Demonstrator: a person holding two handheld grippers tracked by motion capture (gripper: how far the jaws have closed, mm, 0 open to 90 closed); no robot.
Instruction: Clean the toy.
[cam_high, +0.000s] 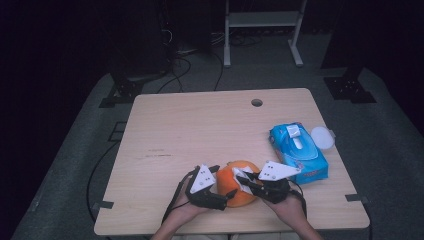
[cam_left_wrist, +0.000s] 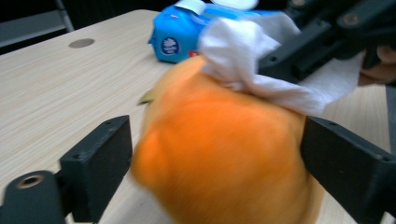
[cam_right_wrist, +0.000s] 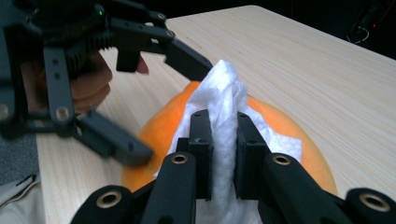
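The right gripper (cam_right_wrist: 219, 154) has its two black jaws pinched tight on a bunched white tissue (cam_right_wrist: 223, 100), whose loose end is pressed against the top of a large, round, smooth-skinned orange fruit (cam_high: 237, 186). The left gripper (cam_left_wrist: 215, 168) brackets that same fruit with a jaw against each flank, clamping it in place on the pale wood-grain table (cam_high: 200, 125), near the table's front edge.

The likeliest trouble, I judge, is slippage: the fruit's rind looks glossy and curved, and the flat hard jaws touch it on small patches only, so a firm wipe from above could roll or squirt it out of the hold. The tissue is thin, soft and crumpled (it may tear or pull free of the jaws if dragged hard), leaving bare plastic scraping the peel. The two grippers also work very close together over the fruit, so a careless stroke could knock one against the other.

Beside the fruit, on the person's right, lies a blue plastic soft-pack of tissues (cam_high: 299, 151), with a small round white lid (cam_high: 322, 136) just beyond that pack.
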